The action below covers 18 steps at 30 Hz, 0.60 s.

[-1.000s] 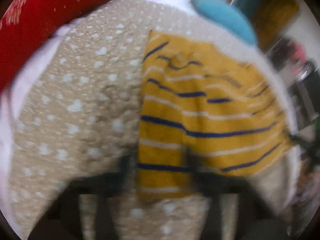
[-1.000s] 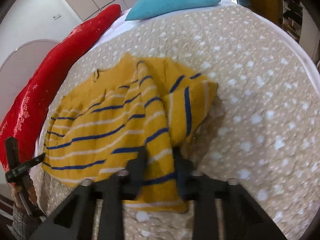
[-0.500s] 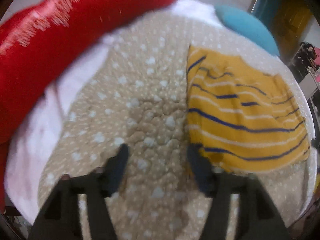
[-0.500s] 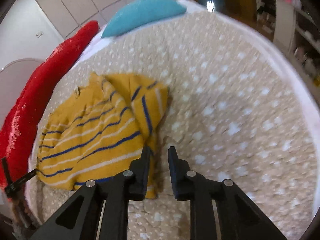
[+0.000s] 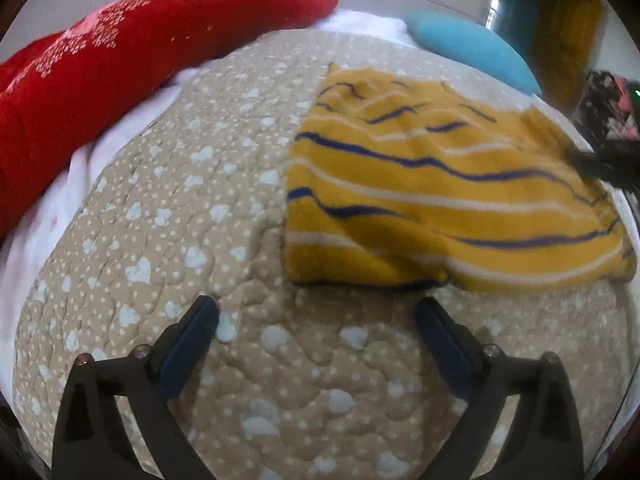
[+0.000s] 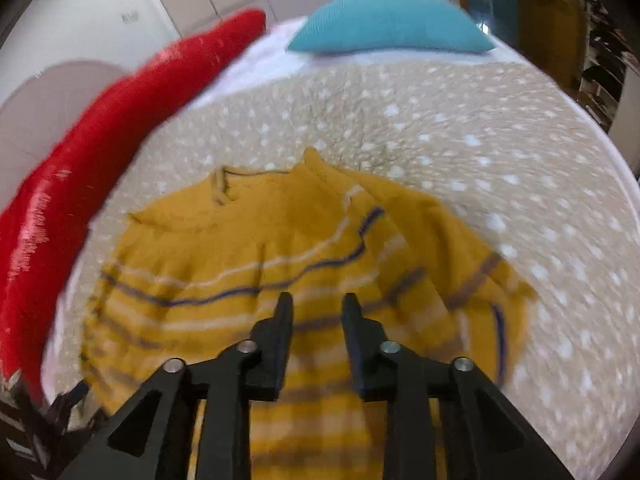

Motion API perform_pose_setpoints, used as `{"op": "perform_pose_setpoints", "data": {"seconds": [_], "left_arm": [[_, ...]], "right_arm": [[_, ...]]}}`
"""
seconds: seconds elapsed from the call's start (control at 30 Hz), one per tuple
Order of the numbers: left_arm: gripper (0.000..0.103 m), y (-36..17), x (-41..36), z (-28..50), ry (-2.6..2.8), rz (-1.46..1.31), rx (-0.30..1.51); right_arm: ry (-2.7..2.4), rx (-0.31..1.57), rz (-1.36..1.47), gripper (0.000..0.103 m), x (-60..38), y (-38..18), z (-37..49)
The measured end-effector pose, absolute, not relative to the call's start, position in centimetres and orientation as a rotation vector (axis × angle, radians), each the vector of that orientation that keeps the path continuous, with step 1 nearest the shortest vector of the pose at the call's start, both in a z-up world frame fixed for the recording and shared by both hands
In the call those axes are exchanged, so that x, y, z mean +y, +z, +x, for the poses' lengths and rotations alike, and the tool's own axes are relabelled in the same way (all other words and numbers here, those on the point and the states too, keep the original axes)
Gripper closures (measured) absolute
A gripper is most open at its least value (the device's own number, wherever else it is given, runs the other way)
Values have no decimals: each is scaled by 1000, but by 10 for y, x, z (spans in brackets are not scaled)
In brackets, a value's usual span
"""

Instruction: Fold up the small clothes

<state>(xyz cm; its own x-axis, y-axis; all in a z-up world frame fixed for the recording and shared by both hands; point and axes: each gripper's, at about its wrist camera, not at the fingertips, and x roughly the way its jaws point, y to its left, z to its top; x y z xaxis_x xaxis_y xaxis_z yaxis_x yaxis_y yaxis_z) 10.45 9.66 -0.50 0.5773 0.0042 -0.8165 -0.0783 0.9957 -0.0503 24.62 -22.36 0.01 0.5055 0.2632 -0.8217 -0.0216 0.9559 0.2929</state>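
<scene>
**Both grippers over the bed, the striped sweater not held**

The left gripper (image 5: 316, 312) points steeply down at the beige quilt (image 5: 168, 208) with white spots. Its jaws are opening and already stand very wide. Nothing is between them, only bare quilt. The blue inner pads (image 5: 188, 344) face each other across the lower part of the left wrist view.

The yellow sweater (image 5: 440, 200), with blue and white stripes, lies flat on the quilt. From the left gripper it is at about 1 o'clock, just beyond the fingertips and not touching them. Its near hem runs just above the right finger. At 3 o'clock in this view a dark blurred shape (image 5: 600, 164) is at the sweater's far edge; I cannot tell if it touches the cloth.

The right gripper (image 6: 316, 308) also tilts steeply down and is above the sweater (image 6: 248, 256), over its striped body. Its jaws are opening with a narrow gap. The sweater shows behind the gap, but the picture is blurred and the fingers do not seem to press any cloth. The neckline is at 11 o'clock from the fingertips, and a folded sleeve at 3 o'clock.

A red pillow (image 6: 100, 140) lies along the bed at 9 to 11 o'clock, and a blue cushion (image 6: 392, 20) at 12 o'clock.
</scene>
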Motion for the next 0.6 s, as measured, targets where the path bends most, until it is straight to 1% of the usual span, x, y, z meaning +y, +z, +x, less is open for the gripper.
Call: {"op": "perform_pose_setpoints", "data": {"seconds": [0.1,0.13,0.2,0.27,0.3,0.4,0.43,0.5,0.6], "left_arm": [[0,-6,97,103,36,-87,941],[0,-6,97,102,35,-89,938],[0,-9,99,103,30,-88,939],[0,-10,99,104,29,-83,943],[0,-10,98,105,31,-71,946],[0,-11,95,106,36,-53,950],[0,-10,94,105,37,-53,949],[0,-11,94,106,42,-49,948],[0,-11,93,105,51,-43,940]], "right_arm": [[29,1081,217,73,-237,-21,280],[-1,1091,253,76,-249,-26,288],[1,1076,391,77,-271,-25,292],[-42,1040,432,71,-283,-13,284],[-81,1014,401,64,-286,-5,276],[-62,981,360,62,-288,11,251],[-44,970,339,59,-285,17,238],[24,959,322,56,-278,25,213],[131,949,346,56,-262,24,178]]}}
